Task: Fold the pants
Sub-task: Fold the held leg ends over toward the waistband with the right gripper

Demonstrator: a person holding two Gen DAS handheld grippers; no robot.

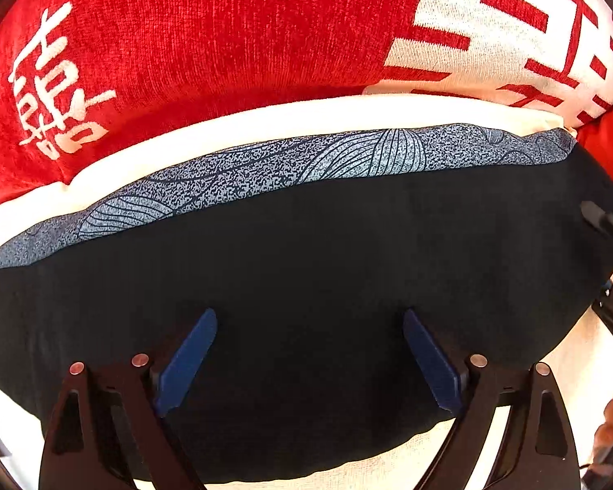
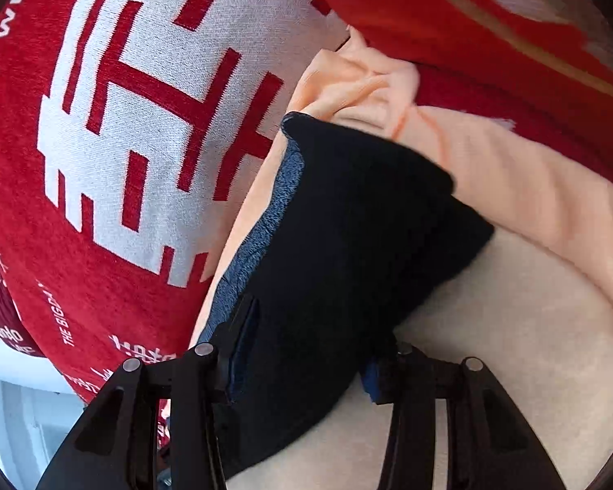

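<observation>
Two grippers in view, one per wrist camera. Left gripper (image 1: pixel 309 361) has its blue-padded fingers (image 1: pixel 186 361) spread wide, nothing between them, hovering over the dark pants (image 1: pixel 306 269); whether the tips touch the cloth is unclear. Pants lie as a flat, dark navy-black folded bundle on a cream surface (image 1: pixel 265 122), with a grey-blue patterned band (image 1: pixel 265 171) showing along the far edge of the bundle. Behind that sits a red cushion (image 1: pixel 208 41) with white characters, and beside it a white-and-red patterned cushion (image 1: pixel 511 41). Part of the other tool (image 1: pixel 609 269) shows at the right edge of the left wrist view, at the end of the pants. Right gripper (image 2: pixel 306 361): fingers stand apart with a thick fold of the pants (image 2: pixel 347 245) running between them; left finger (image 2: pixel 241 326) lies against the cloth edge, the blue pad of the other finger (image 2: pixel 372 379) just shows beside the fabric. Looks like a grasp on that end, but the pads are mostly hidden by cloth, so cannot tell if they truly pinch it. Same grey-blue band (image 2: pixel 265 237) runs along the left edge of the pants here. Peach-orange fabric (image 2: pixel 490 188) lies under and beyond the pants, red cloth (image 2: pixel 490 41) above it, and the cream surface (image 2: pixel 511 347) sits to the right.
</observation>
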